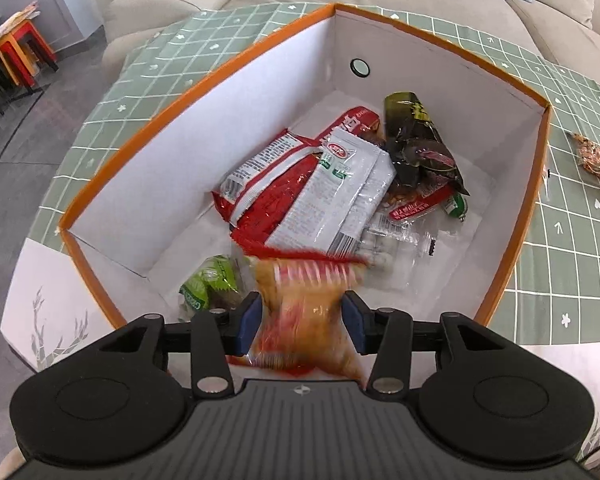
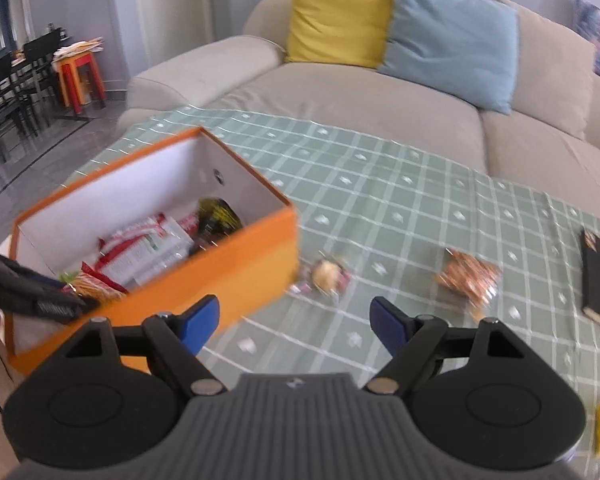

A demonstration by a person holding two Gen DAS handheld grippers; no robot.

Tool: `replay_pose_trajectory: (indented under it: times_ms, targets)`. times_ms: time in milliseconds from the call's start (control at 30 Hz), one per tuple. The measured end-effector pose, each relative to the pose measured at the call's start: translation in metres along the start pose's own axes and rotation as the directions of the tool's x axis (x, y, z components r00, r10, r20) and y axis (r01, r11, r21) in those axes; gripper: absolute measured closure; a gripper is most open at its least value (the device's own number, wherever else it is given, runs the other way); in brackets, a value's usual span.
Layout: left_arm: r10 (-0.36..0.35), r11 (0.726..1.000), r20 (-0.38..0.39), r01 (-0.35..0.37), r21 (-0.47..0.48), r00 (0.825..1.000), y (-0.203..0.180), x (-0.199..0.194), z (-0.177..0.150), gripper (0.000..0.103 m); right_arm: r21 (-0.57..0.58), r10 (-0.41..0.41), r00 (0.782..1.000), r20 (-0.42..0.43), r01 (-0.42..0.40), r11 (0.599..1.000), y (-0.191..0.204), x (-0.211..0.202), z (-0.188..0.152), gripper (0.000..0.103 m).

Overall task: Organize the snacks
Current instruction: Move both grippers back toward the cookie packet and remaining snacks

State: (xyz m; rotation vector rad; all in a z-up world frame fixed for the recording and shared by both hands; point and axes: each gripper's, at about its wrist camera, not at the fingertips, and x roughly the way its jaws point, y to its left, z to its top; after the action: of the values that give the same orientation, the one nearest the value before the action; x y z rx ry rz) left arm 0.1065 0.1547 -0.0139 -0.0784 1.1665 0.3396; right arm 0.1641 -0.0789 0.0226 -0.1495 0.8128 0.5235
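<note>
Dropping a snack into the box

Our left gripper (image 1: 302,316) hangs over the orange box (image 1: 100,176), its pads apart beside a blurred red packet (image 1: 300,304) (seemingly falling); our right gripper (image 2: 294,320), wide and empty, next needs a snack on the bench (image 2: 400,200)

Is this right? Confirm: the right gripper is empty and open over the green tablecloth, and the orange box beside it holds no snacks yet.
One part is wrong. The right gripper is empty and open over the green tablecloth, but the orange box already holds several snack packets. Both wrist views show them, the left wrist view most clearly.
</note>
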Motion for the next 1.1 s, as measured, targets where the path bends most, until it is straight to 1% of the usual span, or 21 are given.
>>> replay_pose_trajectory:
  times_ms: [67,100,133,233,300,367,433,567,633,733,800,867,967,1100]
  targets:
    - [0.018,1.0,0.017,-0.018,0.0,1.0,-0.001,-0.005,0.0,0.041,0.021,-0.015,1.0,-0.006,0.015,1.0,-0.011,-0.006,-0.011,0.023]
    - [0.022,1.0,0.029,-0.022,0.001,0.999,-0.001,-0.008,0.0,0.032,0.032,-0.02,1.0,-0.007,0.02,0.999,-0.016,-0.01,-0.016,0.023]
    - [0.019,1.0,0.045,-0.019,0.002,0.999,-0.002,-0.013,-0.001,0.026,0.046,-0.025,1.0,-0.01,0.026,0.999,-0.022,-0.014,-0.022,0.023]
    - [0.012,1.0,0.103,-0.013,0.011,0.995,-0.009,-0.028,-0.001,0.025,0.077,-0.045,0.999,-0.01,0.045,0.996,-0.038,-0.021,-0.032,0.023]
    - [0.02,1.0,0.163,-0.024,0.018,0.986,-0.016,-0.042,-0.002,0.025,0.101,-0.065,0.998,-0.006,0.065,0.993,-0.048,-0.026,-0.038,0.023]
    - [0.015,0.999,0.229,-0.024,0.036,0.973,-0.026,-0.056,-0.003,0.023,0.127,-0.079,0.997,0.001,0.078,0.989,-0.058,-0.032,-0.039,0.022]
    - [-0.013,0.998,0.284,-0.005,0.062,0.959,-0.038,-0.07,-0.002,0.023,0.15,-0.094,0.995,0.016,0.091,0.984,-0.066,-0.039,-0.041,0.021]
    - [-0.103,0.991,0.381,0.064,0.114,0.919,-0.062,-0.093,0.0,0.02,0.17,-0.129,0.99,0.064,0.116,0.979,-0.078,-0.053,-0.043,0.016]
    - [-0.153,0.984,0.41,0.102,0.143,0.899,-0.077,-0.099,0.002,0.019,0.181,-0.145,0.986,0.083,0.128,0.975,-0.084,-0.056,-0.045,0.015]
    - [-0.223,0.971,0.406,0.165,0.174,0.886,-0.096,-0.1,0.003,0.019,0.2,-0.164,0.982,0.095,0.143,0.969,-0.092,-0.058,-0.048,0.007]
    - [-0.267,0.959,0.395,0.203,0.197,0.879,-0.109,-0.096,0.004,0.019,0.211,-0.184,0.979,0.087,0.163,0.964,-0.097,-0.056,-0.05,0.007]
    - [-0.295,0.949,0.381,0.225,0.219,0.876,-0.121,-0.089,0.003,0.019,0.222,-0.207,0.976,0.071,0.187,0.957,-0.103,-0.052,-0.053,0.007]
    - [-0.311,0.94,0.346,0.234,0.247,0.885,-0.14,-0.079,-0.002,0.019,0.242,-0.236,0.971,0.038,0.22,0.945,-0.112,-0.045,-0.058,0.007]
    - [-0.288,0.941,0.323,0.204,0.27,0.902,-0.157,-0.06,-0.009,0.019,0.251,-0.268,0.963,0.001,0.26,0.932,-0.121,-0.033,-0.066,0.007]
